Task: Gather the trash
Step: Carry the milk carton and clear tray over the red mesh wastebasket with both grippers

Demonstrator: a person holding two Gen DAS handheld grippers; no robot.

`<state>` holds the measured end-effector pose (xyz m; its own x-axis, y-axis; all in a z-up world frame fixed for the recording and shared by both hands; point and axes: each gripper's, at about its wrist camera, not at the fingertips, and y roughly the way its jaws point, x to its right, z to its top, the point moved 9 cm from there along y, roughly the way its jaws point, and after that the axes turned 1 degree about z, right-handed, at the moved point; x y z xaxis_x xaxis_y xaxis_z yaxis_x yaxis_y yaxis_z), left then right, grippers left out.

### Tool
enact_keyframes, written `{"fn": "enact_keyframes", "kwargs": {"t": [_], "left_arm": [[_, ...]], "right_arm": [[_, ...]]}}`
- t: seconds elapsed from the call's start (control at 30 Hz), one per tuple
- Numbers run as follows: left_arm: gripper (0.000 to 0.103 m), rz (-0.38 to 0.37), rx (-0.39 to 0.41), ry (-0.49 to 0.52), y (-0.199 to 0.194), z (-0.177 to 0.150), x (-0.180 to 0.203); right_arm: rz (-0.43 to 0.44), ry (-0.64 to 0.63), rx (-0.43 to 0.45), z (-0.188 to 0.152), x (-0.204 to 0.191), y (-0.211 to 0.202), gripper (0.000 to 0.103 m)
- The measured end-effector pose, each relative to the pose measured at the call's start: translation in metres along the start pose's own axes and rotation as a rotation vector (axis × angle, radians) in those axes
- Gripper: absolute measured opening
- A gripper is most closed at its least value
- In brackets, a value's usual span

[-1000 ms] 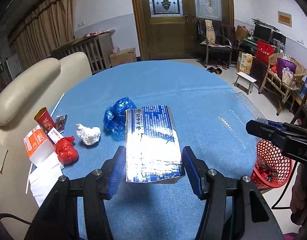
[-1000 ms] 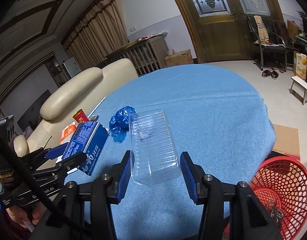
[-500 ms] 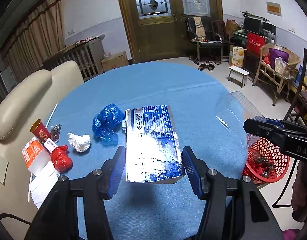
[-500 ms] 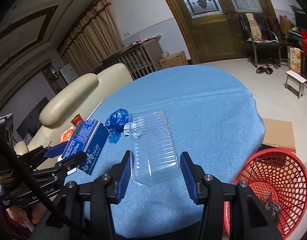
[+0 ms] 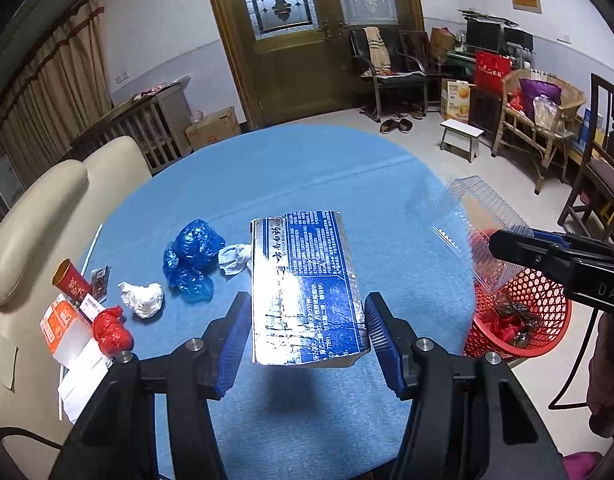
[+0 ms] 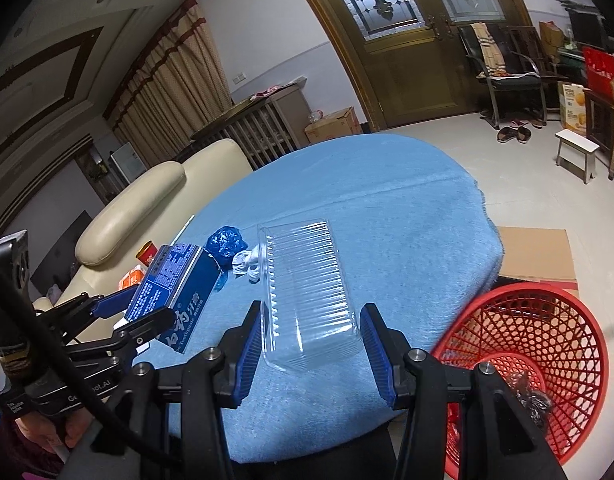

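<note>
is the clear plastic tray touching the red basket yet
Apart. The right wrist view shows the clear plastic tray held over the blue tablecloth in the right gripper, tablecloth showing between it and the red basket.

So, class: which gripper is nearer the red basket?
Right. The right gripper, holding the clear tray, is just beside the red basket; the left gripper, holding the blue box, is farther over the table.

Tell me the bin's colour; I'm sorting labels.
Red mesh basket, seen best in the right wrist view.
</note>
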<state>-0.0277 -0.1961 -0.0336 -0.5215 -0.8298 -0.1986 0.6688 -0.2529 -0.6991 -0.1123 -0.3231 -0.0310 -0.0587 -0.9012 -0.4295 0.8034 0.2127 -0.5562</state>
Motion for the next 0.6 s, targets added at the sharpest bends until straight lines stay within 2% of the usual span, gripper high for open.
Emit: {"fn": "enact_keyframes", "kwargs": {"t": [0.33,0.6], "left_arm": [[0.059,-0.029,-0.001,0.059,0.002,0.005,0.026],[0.059,-0.082,-0.020,0.097,0.007,0.010,0.051]], "right_arm": [[-0.021,0.038,0.019,-0.004,0.020,-0.013,0.051],[-0.047,0.079,0.028,-0.008,0.042,-0.023,0.051]]}}
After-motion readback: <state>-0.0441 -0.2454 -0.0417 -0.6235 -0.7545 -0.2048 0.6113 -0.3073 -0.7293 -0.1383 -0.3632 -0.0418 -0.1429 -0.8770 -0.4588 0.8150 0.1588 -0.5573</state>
